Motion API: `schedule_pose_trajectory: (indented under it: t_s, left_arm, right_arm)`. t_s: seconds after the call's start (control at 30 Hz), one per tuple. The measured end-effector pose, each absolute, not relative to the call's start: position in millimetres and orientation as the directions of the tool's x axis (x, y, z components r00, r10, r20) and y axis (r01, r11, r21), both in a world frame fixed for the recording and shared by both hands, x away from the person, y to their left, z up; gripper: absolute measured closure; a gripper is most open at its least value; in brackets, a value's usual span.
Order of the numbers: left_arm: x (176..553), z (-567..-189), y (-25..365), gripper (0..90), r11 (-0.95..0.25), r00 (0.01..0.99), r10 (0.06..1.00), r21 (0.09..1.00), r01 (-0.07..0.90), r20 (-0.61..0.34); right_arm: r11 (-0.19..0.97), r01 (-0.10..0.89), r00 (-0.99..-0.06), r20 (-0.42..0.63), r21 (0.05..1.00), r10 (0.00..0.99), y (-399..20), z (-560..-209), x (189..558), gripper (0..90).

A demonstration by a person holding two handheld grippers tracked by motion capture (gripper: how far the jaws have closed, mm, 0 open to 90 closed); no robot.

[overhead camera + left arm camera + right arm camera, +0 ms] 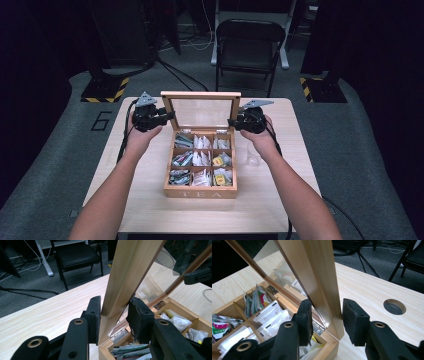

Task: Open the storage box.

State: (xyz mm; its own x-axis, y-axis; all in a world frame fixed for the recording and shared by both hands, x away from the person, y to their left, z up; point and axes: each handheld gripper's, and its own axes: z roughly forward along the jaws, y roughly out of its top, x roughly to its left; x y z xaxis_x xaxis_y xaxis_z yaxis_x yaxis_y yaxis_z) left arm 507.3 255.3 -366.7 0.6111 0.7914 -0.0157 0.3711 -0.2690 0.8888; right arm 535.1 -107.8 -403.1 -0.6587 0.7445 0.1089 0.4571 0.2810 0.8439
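The box (200, 192) is sitting at the middle of the table (280, 210), its 9 compartments full of tea bags (201, 159), and its glass-paned lid (201, 95) is standing upright on its hinges at the back.

The left gripper (167, 116) is at the lid's left edge. In the left gripper view its 2 jaws are straddling the wooden frame and look pressed on it, as closed as they can get around the wood.

The right gripper (233, 122) is at the lid's right edge. Its jaws are straddling the frame too, but in the right gripper view the right-hand pad (354, 320) is standing clear of the wood, so this grip is not yet made.

Judging from this, the lid is fully up. If the box is being closed, what is left is lowering the lid onto it.
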Motion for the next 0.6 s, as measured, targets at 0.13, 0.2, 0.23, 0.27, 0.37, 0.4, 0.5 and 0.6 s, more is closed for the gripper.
schedule_pose_trajectory:
  t_s: [0.13, 0.2, 0.23, 0.27, 0.37, 0.4, 0.5, 0.6]
  left_arm:
    - [509.0, -365.7, 254.9, 63.7, -0.276, 0.61, 0.792, 0.886, 0.374, -0.011]
    - [509.8, -366.0, 254.4, 63.7, -0.27, 0.607, 0.795, 0.888, 0.373, -0.013]
    - [510.0, -365.9, 254.4, 63.8, -0.271, 0.606, 0.796, 0.887, 0.375, -0.013]
    - [510.3, -366.0, 254.1, 63.8, -0.269, 0.603, 0.797, 0.887, 0.375, -0.013]
    - [511.0, -366.4, 254.4, 63.5, -0.266, 0.602, 0.798, 0.886, 0.379, -0.017]
    - [511.5, -366.9, 254.4, 63.3, -0.264, 0.601, 0.799, 0.887, 0.379, -0.019]
    - [513.7, -370.3, 253.8, 62.2, -0.269, 0.605, 0.796, 0.879, 0.395, -0.028]
    - [515.8, -375.9, 253.8, 60.4, -0.269, 0.606, 0.795, 0.874, 0.406, -0.036]
  right_arm:
    - [0.281, 0.456, -0.662, 0.111, 0.845, 0.741, -108.8, -404.0, 536.8, 60.2]
    - [0.281, 0.456, -0.661, 0.11, 0.844, 0.742, -108.6, -403.9, 536.9, 60.6]
    - [0.282, 0.455, -0.66, 0.107, 0.844, 0.744, -108.3, -403.8, 536.9, 60.7]
    - [0.281, 0.457, -0.658, 0.108, 0.844, 0.745, -108.2, -403.8, 537.0, 60.8]
    - [0.281, 0.456, -0.657, 0.107, 0.844, 0.746, -108.2, -403.8, 537.6, 61.1]
    - [0.281, 0.457, -0.657, 0.107, 0.844, 0.747, -108.2, -403.8, 537.8, 61.2]
    - [0.284, 0.454, -0.66, 0.105, 0.845, 0.744, -108.5, -403.7, 538.4, 61.3]
    - [0.269, 0.466, -0.653, 0.123, 0.843, 0.747, -108.8, -404.0, 539.0, 61.4]
